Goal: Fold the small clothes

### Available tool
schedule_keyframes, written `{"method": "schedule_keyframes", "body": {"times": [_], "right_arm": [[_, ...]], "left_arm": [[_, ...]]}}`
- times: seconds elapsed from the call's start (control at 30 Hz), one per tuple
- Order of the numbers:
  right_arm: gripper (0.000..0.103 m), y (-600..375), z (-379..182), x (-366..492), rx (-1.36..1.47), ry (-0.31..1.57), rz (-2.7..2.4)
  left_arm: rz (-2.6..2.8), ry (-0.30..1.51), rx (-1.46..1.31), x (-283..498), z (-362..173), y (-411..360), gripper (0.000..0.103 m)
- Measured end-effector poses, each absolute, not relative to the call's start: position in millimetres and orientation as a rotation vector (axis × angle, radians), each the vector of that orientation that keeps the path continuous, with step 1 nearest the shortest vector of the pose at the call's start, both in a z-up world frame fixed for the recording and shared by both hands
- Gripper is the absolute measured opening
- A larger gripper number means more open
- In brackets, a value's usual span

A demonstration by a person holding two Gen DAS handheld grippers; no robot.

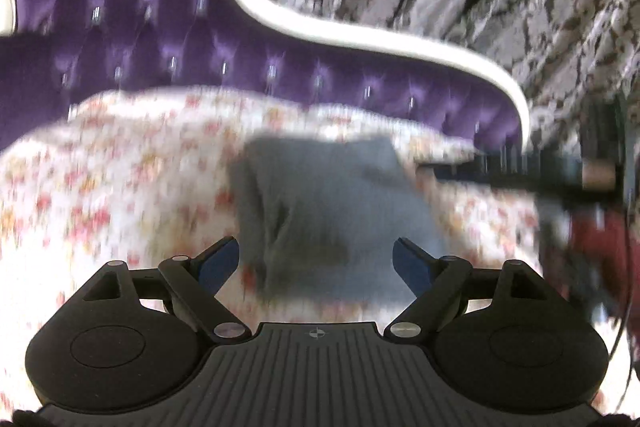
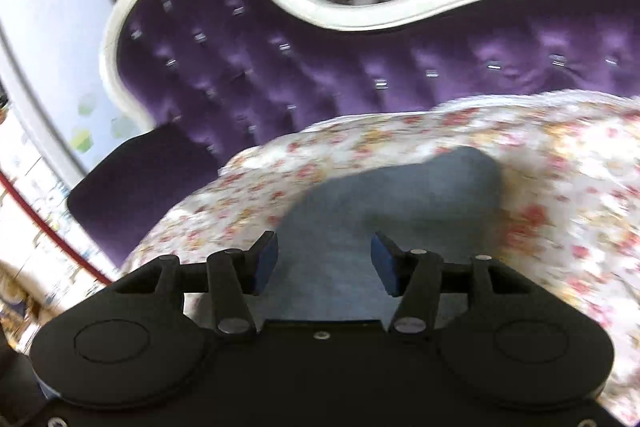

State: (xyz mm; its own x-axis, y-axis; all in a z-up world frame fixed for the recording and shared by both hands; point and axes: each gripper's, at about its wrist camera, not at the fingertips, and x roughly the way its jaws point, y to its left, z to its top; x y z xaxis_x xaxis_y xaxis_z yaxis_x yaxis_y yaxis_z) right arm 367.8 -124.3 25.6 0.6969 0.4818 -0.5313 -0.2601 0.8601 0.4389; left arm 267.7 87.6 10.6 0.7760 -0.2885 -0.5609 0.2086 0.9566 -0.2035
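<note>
One small grey-blue garment [image 1: 332,211], plain, lies flat on the floral bed cover, centre of the left wrist frame and lower centre of the right wrist frame [image 2: 384,211]. Creases along its left side. Detail lost to blur.

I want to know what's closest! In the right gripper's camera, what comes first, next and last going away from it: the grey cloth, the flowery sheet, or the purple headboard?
1. Grey cloth, right in front of the right gripper.
2. Flowery sheet, spread under and past the cloth.
3. Purple headboard, standing behind the sheet.
</note>
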Motion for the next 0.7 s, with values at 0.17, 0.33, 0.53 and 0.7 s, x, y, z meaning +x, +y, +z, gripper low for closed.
{"method": "schedule_keyframes", "body": {"times": [0.17,0.33,0.53,0.7], "right_arm": [[0.06,-123,10,351,0.223,0.686,0.353],[0.062,-107,-6,333,0.062,0.685,0.331],[0.076,-74,-33,302,-0.174,0.673,0.346],[0.077,-76,-35,289,-0.18,0.646,0.358]], "left_arm": [[-0.183,0.6,-0.137,308,6,75,0.084],[-0.071,0.743,-0.061,332,-39,74,0.083],[-0.09,0.823,-0.102,310,-76,101,0.084],[-0.112,0.853,-0.11,304,-66,107,0.083]]}}
